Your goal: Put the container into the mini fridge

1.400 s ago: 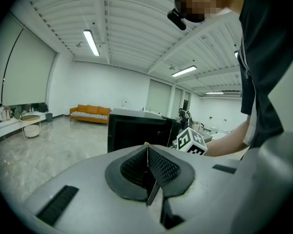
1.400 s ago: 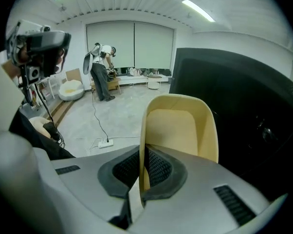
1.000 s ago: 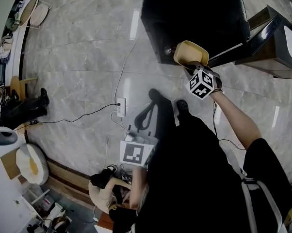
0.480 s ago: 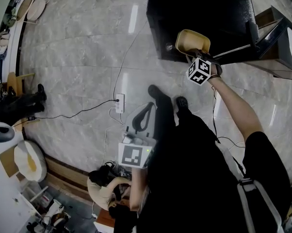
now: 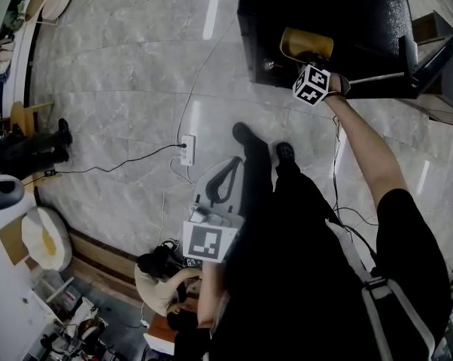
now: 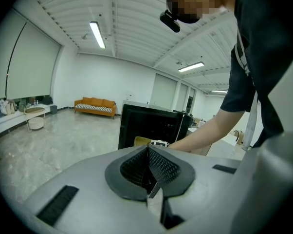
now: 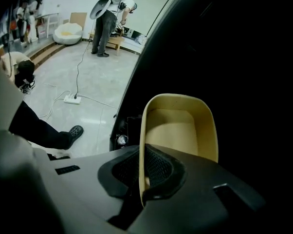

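Observation:
The tan, empty container (image 5: 306, 44) hangs at the open front of the black mini fridge (image 5: 362, 13). My right gripper (image 5: 314, 72) is shut on its near rim. In the right gripper view the container (image 7: 179, 126) has the dark fridge interior (image 7: 244, 57) behind it, and the right gripper (image 7: 144, 174) pinches its left wall between the pads. My left gripper (image 5: 210, 235) is held low at the person's side, far from the fridge. In the left gripper view that gripper (image 6: 149, 167) is shut with nothing in it, and the fridge (image 6: 151, 123) and container (image 6: 142, 141) stand ahead.
The fridge door (image 5: 430, 55) stands open to the right. A power strip (image 5: 186, 159) and cables lie on the marble floor left of the person's feet. A white beanbag (image 5: 44, 241) sits at the left edge. Another person (image 7: 107, 23) stands far off, and an orange sofa (image 6: 94, 106) lines the back wall.
My right gripper has carried the container up and forward, from just in front of the fridge to its opening. The left gripper stays at the person's side.

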Motion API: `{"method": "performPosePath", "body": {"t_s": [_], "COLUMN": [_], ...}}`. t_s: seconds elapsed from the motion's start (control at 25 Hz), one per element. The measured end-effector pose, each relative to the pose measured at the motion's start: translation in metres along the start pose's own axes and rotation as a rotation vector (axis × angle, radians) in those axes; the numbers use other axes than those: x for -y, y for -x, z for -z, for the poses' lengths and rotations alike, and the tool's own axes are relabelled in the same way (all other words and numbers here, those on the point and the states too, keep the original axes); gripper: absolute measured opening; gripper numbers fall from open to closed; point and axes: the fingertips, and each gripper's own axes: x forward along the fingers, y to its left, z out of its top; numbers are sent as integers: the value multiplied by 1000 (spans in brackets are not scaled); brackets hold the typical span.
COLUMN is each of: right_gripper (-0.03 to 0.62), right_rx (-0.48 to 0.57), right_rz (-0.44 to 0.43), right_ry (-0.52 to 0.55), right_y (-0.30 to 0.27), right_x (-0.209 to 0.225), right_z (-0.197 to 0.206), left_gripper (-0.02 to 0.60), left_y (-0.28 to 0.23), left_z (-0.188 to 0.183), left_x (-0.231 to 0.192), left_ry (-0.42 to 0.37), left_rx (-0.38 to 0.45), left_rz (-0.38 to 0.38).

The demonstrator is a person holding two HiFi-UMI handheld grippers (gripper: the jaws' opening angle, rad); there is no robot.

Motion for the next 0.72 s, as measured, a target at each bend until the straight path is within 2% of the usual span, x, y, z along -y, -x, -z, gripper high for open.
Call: {"method": "performPosePath", "body": {"t_s": [0.24,0.44,0.72], "right_gripper": [20,20,20], "right_rx": [-35,-55,-76], "right_rz": [-2,-2,28], "right_ry": [-28,-21,50], "right_y": [-24,-45,-67], "right_x": [17,21,26], "right_z": [5,14,18], "left_gripper": [34,34,33], "left_y": [-9,-18,-16], "left_z": [-4,6,20], "left_x": [6,15,14], "left_ry": [0,-7,16], "left_rx": [-1,-32,-58], "left_rz": [21,38,13]}}
